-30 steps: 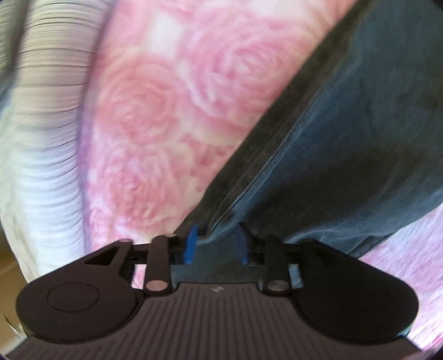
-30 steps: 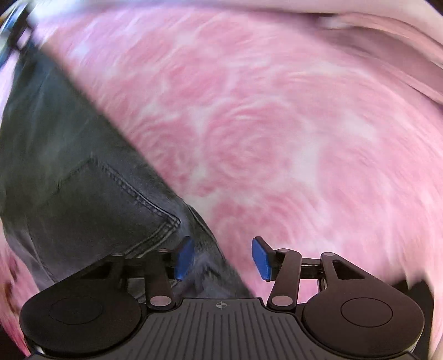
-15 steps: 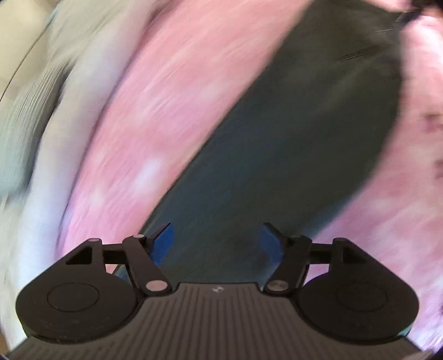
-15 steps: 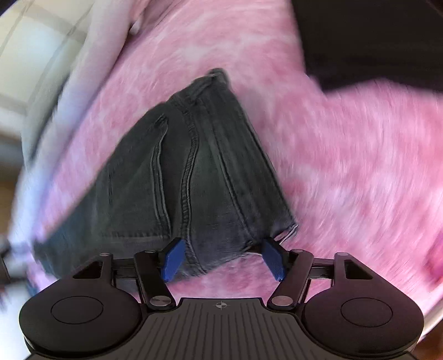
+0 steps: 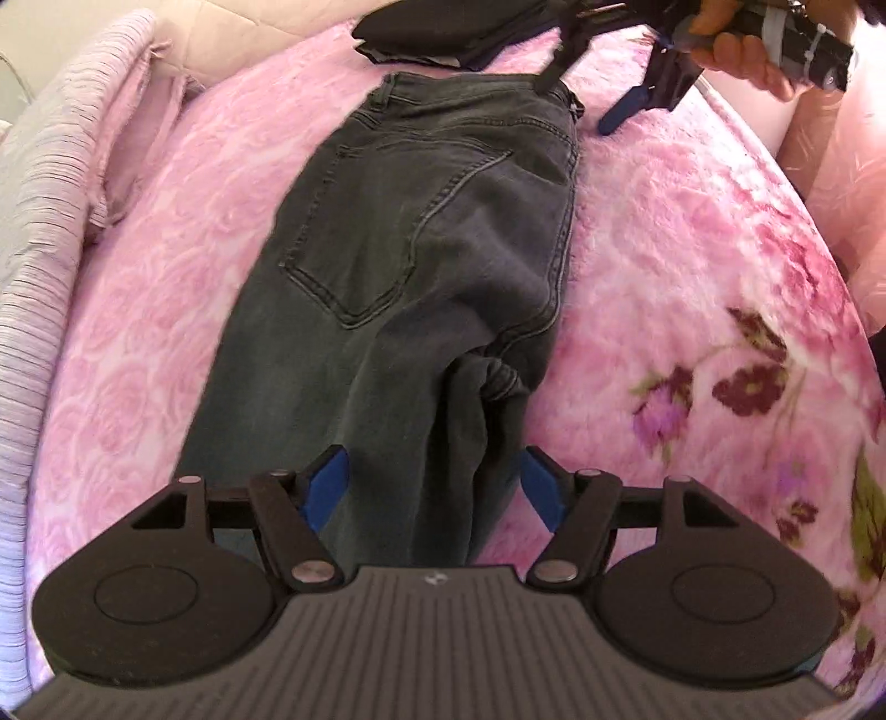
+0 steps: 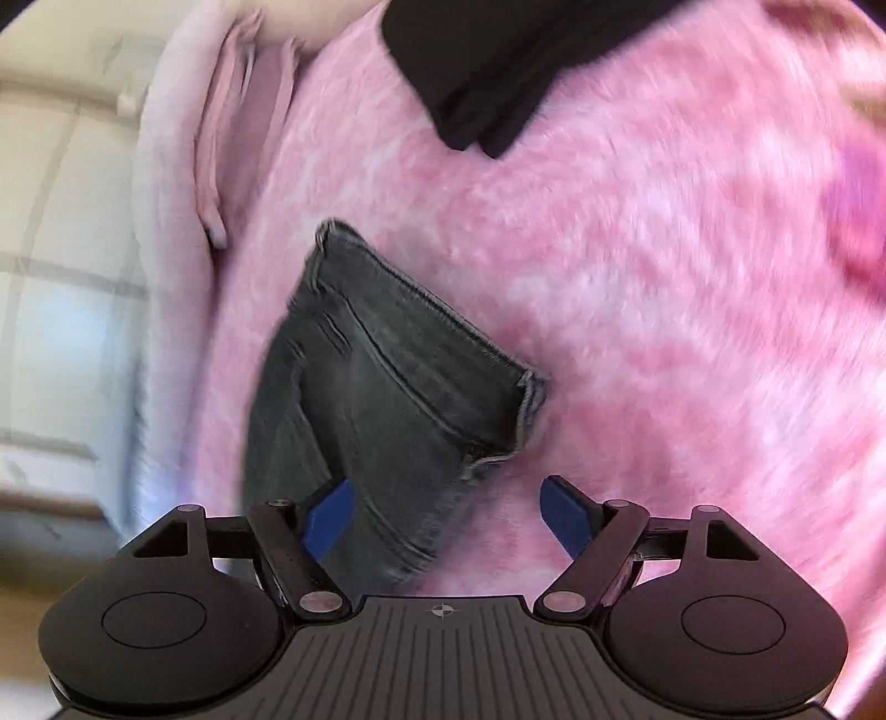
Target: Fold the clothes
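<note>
While the dark jeans (image 5: 421,266) lie halved lengthwise on the pink bed (image 5: 692,266), crosswise folds remain, both grippers' jaws spread, empty.

left gripper (image 5: 434,487): jaws spread wide, nothing between the blue pads (image 5: 326,487), both pads visible and clear of each other
left gripper pose: pointing forward and down, level, no roll to either side
right gripper (image 6: 451,518): jaws spread wide, blue pads (image 6: 567,515) well apart, nothing clamped
right gripper pose: pointing down; its own view is motion-blurred
right gripper from left wrist view (image 5: 637,88): at top right, fingers angled down and to the left, one blue pad showing
right hand (image 5: 747,50): wrapped around the gripper handle, fingers curled over it
left hand: not in view
</note>
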